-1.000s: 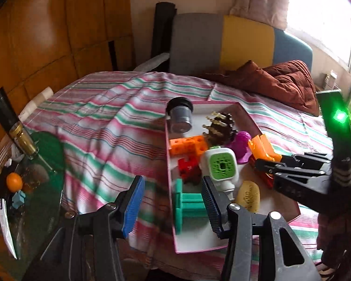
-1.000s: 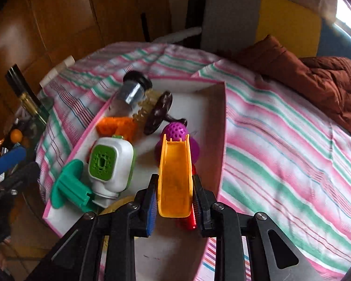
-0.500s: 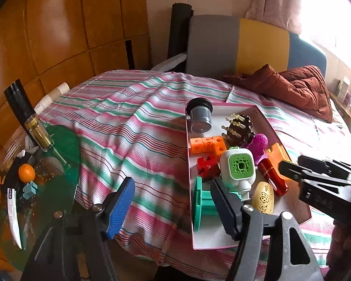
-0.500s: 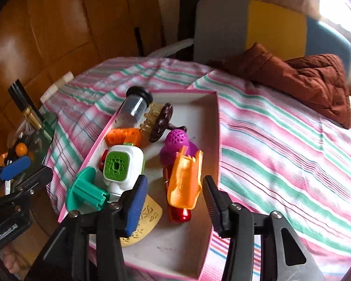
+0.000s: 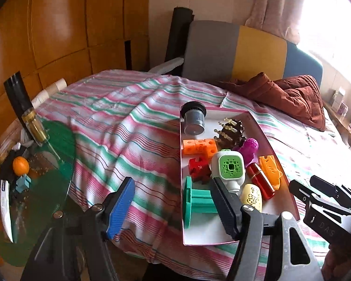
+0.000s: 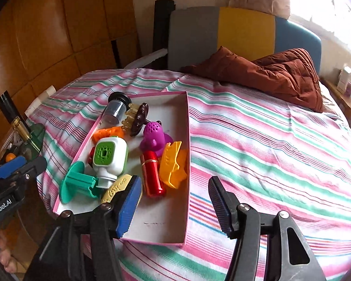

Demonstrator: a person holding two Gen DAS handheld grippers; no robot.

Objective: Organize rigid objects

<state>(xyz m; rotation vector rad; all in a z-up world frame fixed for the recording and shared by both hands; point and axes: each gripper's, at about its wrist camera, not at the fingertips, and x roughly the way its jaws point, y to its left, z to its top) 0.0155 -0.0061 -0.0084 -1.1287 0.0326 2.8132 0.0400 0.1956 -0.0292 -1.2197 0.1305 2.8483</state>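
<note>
A pink-rimmed white box point(image 6: 187, 175) point(image 5: 206, 233) lies on the striped cloth and holds several toys. An orange scoop-shaped piece point(image 6: 174, 165) point(image 5: 270, 168) rests inside against the right wall, beside a red cylinder point(image 6: 152, 175) and a purple toy point(image 6: 153, 135). A white-and-green block point(image 6: 108, 157), a green spool point(image 6: 78, 182) and a yellow oval point(image 6: 115, 188) lie nearer the front left. My right gripper point(image 6: 174, 187) hovers over the box's front end, its jaws opening with nothing between them. My left gripper point(image 5: 173, 187) stands open and empty at the box's left front corner.
A brown jacket point(image 6: 269, 72) lies at the back right of the striped cloth point(image 6: 269, 152). A grey, yellow and blue chair back point(image 6: 222, 32) stands behind. A green glass side table point(image 5: 46, 187) at the left holds a bottle point(image 5: 32, 126) and an orange fruit point(image 5: 21, 165).
My right gripper opened and let go of the orange piece, which now lies in the box by its right wall; the gripper drew back. My left gripper opened wider.
</note>
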